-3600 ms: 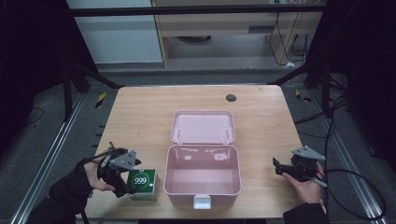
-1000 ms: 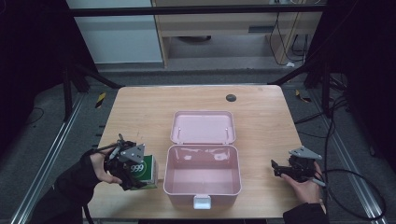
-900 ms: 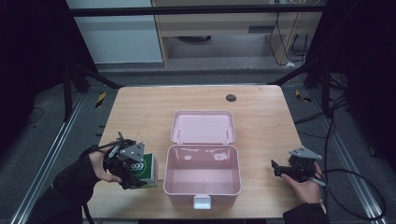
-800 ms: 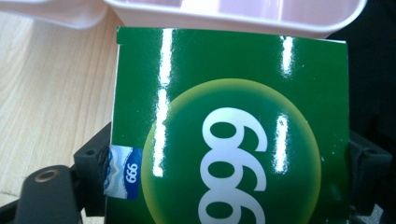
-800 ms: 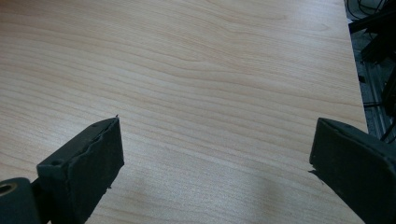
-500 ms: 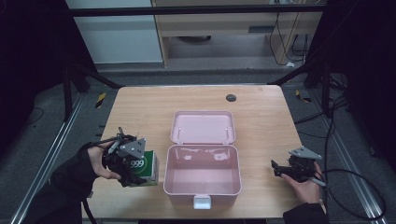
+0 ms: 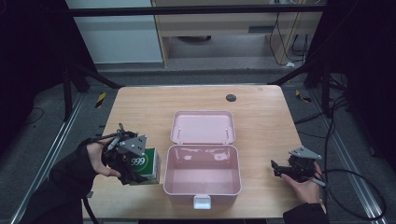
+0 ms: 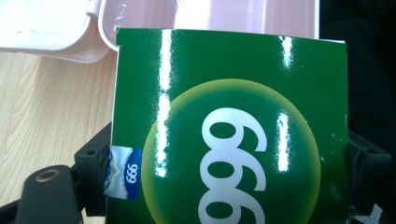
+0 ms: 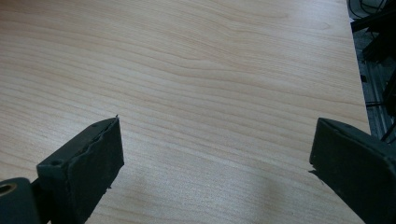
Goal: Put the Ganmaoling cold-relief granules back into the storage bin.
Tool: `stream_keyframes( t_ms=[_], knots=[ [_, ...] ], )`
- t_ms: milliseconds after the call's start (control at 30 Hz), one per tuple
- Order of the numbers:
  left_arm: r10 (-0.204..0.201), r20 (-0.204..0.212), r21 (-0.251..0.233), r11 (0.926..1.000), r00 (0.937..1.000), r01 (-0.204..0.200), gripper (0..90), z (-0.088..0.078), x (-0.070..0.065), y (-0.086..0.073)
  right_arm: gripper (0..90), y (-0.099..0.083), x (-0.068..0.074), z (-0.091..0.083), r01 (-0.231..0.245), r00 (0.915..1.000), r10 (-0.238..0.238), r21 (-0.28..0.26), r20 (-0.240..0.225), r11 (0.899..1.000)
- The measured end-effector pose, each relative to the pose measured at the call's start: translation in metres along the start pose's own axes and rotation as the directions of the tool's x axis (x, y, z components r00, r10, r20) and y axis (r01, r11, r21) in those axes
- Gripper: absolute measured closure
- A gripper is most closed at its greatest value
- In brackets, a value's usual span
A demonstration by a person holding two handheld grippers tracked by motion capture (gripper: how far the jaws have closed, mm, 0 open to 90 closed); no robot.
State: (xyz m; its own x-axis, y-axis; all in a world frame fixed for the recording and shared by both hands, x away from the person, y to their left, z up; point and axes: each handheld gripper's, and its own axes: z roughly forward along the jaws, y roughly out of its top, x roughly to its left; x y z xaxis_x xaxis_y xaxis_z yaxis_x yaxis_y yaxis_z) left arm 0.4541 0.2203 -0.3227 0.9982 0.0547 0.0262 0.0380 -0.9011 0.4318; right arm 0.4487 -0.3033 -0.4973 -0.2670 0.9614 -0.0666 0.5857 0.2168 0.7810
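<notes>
An open case is sitting at the near middle of the desk, its lid lying flat on the far side. A box is sitting just left of the case, between the jaws of the left claw. The right claw is resting near the desk's right edge, well apart from the case. A small disc is lying near the far edge.

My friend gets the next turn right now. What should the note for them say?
Left hand-held gripper: shut on the green 999 box, held just left of the open pink case.
Right hand-held gripper: open, holding nothing, low over bare table right of the case.
Done: case lid open, box gripped.
Left, probably: put the box into the case, which looks empty, then close the lid.
</notes>
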Motion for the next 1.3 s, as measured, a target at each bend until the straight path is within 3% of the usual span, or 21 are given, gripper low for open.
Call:
stream_keyframes(
  t_ms=[700,967,1300],
  knots=[
    [0.028,0.022,0.010,0.9996,0.9994,-0.028,14.4,-0.009,0.005,0.036,3.1,0.000,0.000,0.001,-0.008,0.9999,0.008,0.005,-0.009,1.000],
    [0.044,0.034,0.031,0.9985,0.9984,-0.045,14.4,-0.006,0.007,0.054,3.2,-0.001,0.001,0.002,-0.003,0.9999,0.003,0.010,-0.010,1.000],
    [0.073,0.040,0.017,0.9972,0.9966,-0.073,14.4,0.003,0.007,0.076,3.1,-0.001,0.001,0.002,0.003,0.9999,-0.003,0.009,-0.011,1.000]
  ],
)
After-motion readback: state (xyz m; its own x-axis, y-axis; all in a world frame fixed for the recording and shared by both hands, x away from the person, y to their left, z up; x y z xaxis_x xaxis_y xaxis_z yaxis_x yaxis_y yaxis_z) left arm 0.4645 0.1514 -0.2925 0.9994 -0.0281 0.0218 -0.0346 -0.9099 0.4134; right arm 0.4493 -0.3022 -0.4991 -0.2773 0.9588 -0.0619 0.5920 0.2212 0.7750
